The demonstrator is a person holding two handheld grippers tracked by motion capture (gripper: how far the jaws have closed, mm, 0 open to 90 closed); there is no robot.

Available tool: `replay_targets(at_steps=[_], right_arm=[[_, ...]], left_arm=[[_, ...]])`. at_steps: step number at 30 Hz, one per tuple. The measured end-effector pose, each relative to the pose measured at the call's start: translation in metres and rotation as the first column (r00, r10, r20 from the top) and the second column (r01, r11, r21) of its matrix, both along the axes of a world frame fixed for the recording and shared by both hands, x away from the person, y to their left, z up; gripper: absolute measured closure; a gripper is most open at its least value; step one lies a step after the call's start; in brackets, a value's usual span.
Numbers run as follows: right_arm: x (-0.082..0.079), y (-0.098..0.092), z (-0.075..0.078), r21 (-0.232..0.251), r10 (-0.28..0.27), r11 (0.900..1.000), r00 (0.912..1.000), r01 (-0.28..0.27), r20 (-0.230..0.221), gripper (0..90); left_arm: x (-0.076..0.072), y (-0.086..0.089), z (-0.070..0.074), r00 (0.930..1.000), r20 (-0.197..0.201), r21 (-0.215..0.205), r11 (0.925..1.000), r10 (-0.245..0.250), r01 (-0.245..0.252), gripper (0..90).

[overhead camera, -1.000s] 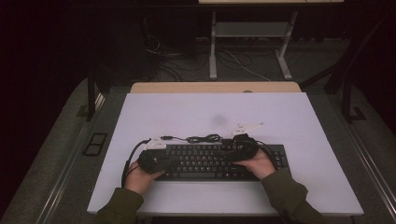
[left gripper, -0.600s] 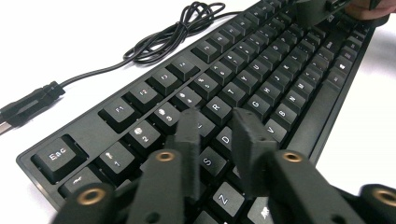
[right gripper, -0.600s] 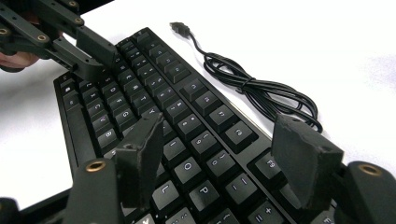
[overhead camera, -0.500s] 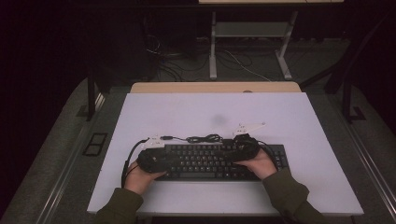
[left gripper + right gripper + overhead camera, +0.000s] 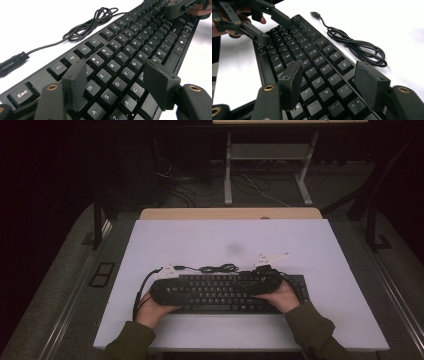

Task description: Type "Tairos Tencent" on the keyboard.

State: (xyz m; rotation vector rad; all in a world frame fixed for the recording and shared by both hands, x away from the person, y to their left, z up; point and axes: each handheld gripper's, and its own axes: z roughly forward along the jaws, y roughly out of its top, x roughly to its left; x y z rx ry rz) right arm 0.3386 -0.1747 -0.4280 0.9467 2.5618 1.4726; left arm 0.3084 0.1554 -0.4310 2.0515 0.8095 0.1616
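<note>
A black keyboard (image 5: 227, 292) lies flat near the front of the white table (image 5: 200, 240). Its black cable (image 5: 220, 268) is coiled just behind it. My left gripper (image 5: 186, 292) hovers over the keyboard's left end. In the left gripper view its jaws (image 5: 116, 72) stand apart over the W-to-G keys; they have just been opening and grip nothing. My right gripper (image 5: 250, 287) is over the right half. In the right gripper view its jaws (image 5: 329, 70) straddle the O and P keys; they have just been closing a little and do not press on anything.
The cable coil (image 5: 359, 48) ends in a USB plug (image 5: 314, 13) lying on the table. A wooden tabletop edge (image 5: 230, 213) adjoins the far side. Beyond it stands a metal desk frame (image 5: 227, 175) with floor cables. Bare white surface stretches behind and to both sides of the keyboard.
</note>
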Motion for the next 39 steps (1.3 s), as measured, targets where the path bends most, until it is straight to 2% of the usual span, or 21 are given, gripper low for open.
replay_targets(at_steps=[7,15,22,29,36,39], right_arm=[[-0.003,-0.004,0.001,0.011,0.018,1.000,0.9998,-0.018,-0.005,38.8],[-0.007,-0.011,0.004,0.011,0.021,1.000,0.9998,-0.021,-0.004,43.0],[-0.013,-0.019,0.005,0.005,0.017,1.000,0.9998,-0.017,0.013,57.8],[-0.020,-0.027,0.006,-0.005,0.043,0.999,0.9989,-0.043,0.018,75.8],[-0.026,-0.034,0.003,-0.030,0.068,0.997,0.9977,-0.068,0.002,87.9],[-0.028,-0.037,0.001,-0.038,0.084,0.996,0.9965,-0.084,-0.003,89.1]], left_arm=[[0.000,0.000,0.000,0.9998,0.009,-0.013,0.9998,0.017,-0.017,25.3],[-0.001,-0.004,0.000,0.9999,0.012,-0.013,0.9999,0.002,-0.002,24.2],[-0.002,-0.005,0.000,1.0000,0.010,-0.012,0.9999,0.000,0.000,24.1],[-0.002,-0.006,0.000,0.9999,0.014,-0.018,0.9998,0.000,0.000,23.3],[-0.002,-0.007,0.000,0.9999,0.016,-0.012,0.9999,-0.002,0.002,23.2],[-0.002,-0.007,0.000,0.9998,0.017,-0.014,0.9999,-0.003,0.003,23.0]])
